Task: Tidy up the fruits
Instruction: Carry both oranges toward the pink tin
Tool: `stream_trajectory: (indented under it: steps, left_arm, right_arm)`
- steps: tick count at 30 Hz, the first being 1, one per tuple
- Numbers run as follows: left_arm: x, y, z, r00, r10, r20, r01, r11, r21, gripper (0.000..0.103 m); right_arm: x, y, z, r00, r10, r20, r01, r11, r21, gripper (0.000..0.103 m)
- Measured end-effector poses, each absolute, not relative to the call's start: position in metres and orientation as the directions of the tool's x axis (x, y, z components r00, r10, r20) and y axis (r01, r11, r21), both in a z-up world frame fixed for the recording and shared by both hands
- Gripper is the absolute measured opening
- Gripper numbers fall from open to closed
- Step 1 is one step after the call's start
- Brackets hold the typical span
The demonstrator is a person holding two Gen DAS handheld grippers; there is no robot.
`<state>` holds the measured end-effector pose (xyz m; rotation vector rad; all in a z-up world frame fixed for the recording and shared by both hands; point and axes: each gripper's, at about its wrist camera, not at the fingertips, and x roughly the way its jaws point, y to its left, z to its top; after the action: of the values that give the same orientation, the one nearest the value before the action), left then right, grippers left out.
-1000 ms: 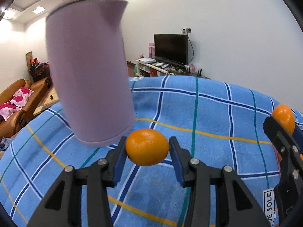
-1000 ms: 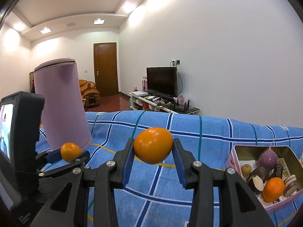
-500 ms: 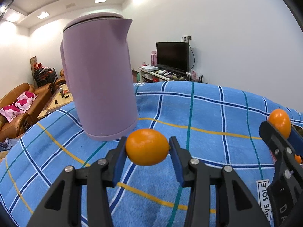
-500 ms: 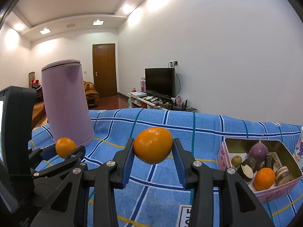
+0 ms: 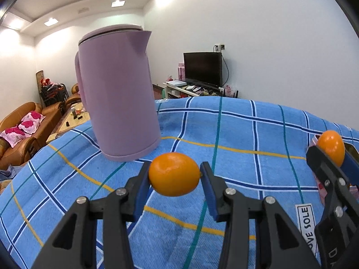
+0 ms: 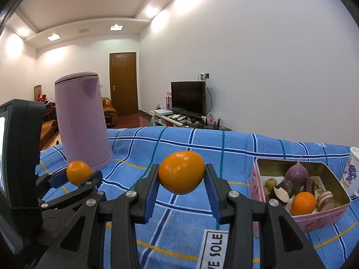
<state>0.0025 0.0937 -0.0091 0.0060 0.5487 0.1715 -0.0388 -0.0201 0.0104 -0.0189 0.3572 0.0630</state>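
My left gripper [image 5: 174, 174] is shut on a small orange [image 5: 174, 174] and holds it above the blue checked cloth [image 5: 235, 134]. My right gripper [image 6: 181, 176] is shut on a second orange [image 6: 181, 172], also in the air. Each gripper shows in the other's view: the right one with its orange [image 5: 331, 146] at the right edge, the left one with its orange [image 6: 78, 172] at the left. A pink tin box [image 6: 314, 217] at the right holds an orange [image 6: 303, 202], a purple round vegetable [image 6: 296, 173] and several other pieces.
A tall lilac kettle [image 5: 116, 94] stands on the cloth at the back left, also in the right wrist view [image 6: 82, 121]. A white floral cup [image 6: 352, 170] stands beyond the box at the right edge. Sofas, a TV and a door lie beyond the table.
Both grippers have drawn back from the kettle and risen a little, each still holding its orange. The pink box now sits lower and nearer in the right wrist view.
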Motion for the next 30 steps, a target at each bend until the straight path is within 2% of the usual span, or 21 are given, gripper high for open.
stream_trajectory:
  steps: [30]
  left_arm:
    - [-0.024, 0.057, -0.008, 0.851, 0.114, -0.513, -0.096, 0.994, 0.061, 0.046]
  right_arm:
    - [-0.069, -0.045, 0.011, 0.933, 0.043, -0.357, -0.050, 0.999, -0.009, 0.042]
